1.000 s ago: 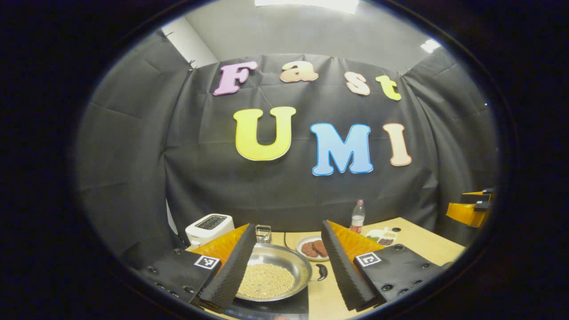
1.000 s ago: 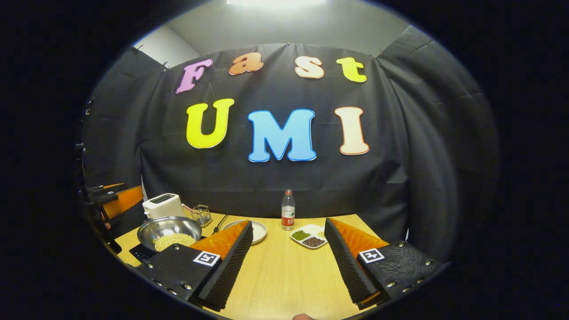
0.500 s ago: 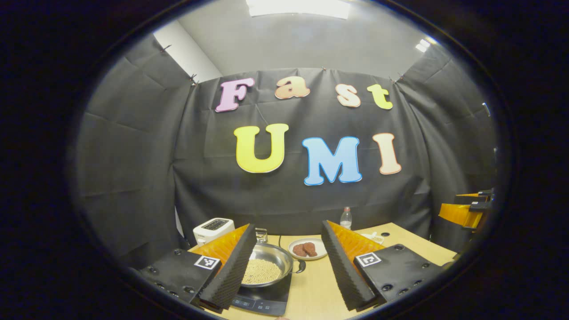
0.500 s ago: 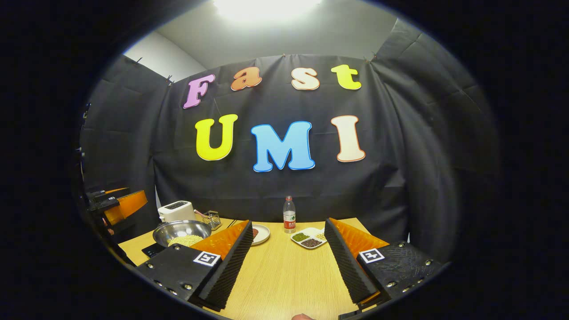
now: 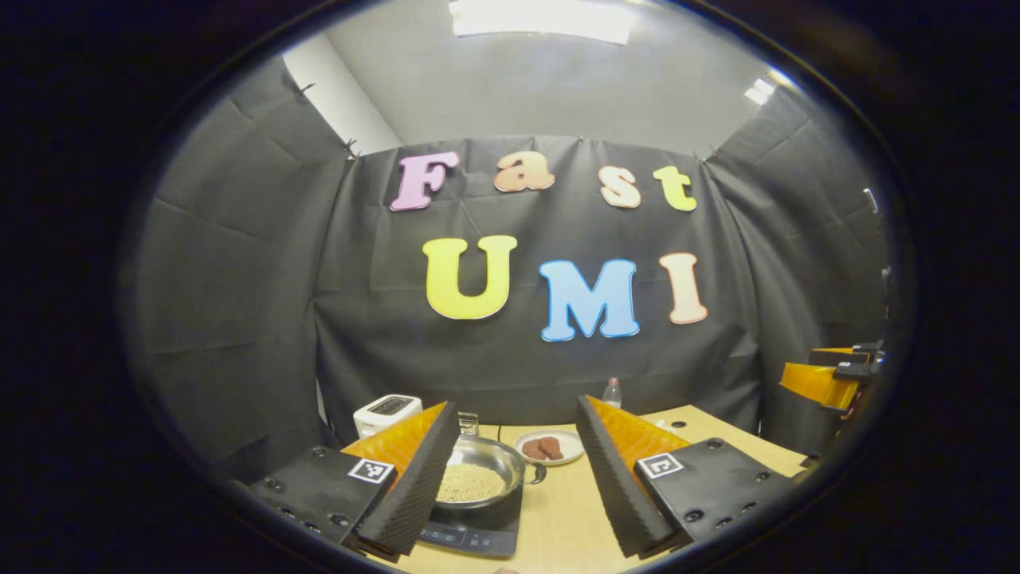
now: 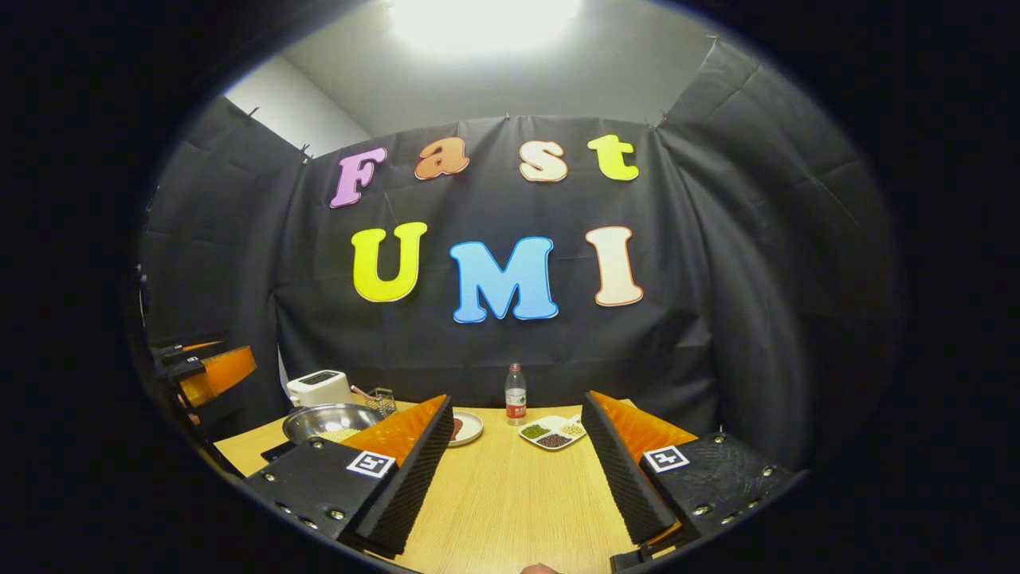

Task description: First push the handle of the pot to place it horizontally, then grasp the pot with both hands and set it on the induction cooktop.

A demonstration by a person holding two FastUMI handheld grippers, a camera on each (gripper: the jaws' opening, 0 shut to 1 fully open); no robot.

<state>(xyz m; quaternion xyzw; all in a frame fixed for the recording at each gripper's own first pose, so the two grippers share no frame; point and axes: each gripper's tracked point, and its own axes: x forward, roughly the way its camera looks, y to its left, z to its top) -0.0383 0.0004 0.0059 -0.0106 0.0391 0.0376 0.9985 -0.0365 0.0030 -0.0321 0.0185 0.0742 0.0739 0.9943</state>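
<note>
Left gripper view, pot [image 5: 482, 477] on cooktop [image 5: 478, 532] now farther off, both grippers' fingers [image 5: 414, 486] spread

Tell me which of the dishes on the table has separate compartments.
The white divided dish, beside the water bottle. Its sections hold green, dark and pale grains. The round plate carries brown patties undivided, and the steel pot holds one heap of beans.

pot [image 5: 486, 470] on induction cooktop [image 5: 474, 536], jaws apart

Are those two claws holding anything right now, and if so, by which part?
Nothing is held. The left claw and the right claw are both open and empty. The pot sits on the induction cooktop, untouched.
</note>
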